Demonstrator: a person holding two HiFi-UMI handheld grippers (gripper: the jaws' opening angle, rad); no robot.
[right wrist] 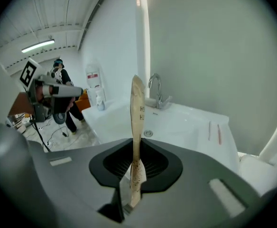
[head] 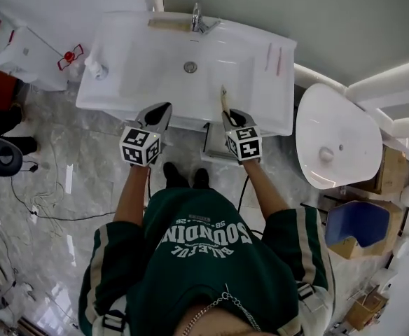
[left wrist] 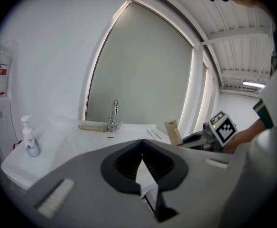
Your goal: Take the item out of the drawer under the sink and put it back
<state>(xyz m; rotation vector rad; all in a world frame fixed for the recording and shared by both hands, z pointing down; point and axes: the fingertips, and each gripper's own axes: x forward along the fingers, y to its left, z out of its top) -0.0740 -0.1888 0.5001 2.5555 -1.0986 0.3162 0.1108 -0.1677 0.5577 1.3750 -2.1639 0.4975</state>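
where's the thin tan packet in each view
Head view: the thin tan packet stands up from the right gripper, over the white sink's front edge.
Left gripper view: packet right of centre, at the sink's right end.
Right gripper view: packet dead centre, upright, clamped.
Shared landmark: the chrome tap.

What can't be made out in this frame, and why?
Drawer interior: head view, mostly under the sink rim and behind the right tongs.
Packet print: right gripper view, seen edge-on, only a few letters show.
Soap bottle label: left gripper view, too small.
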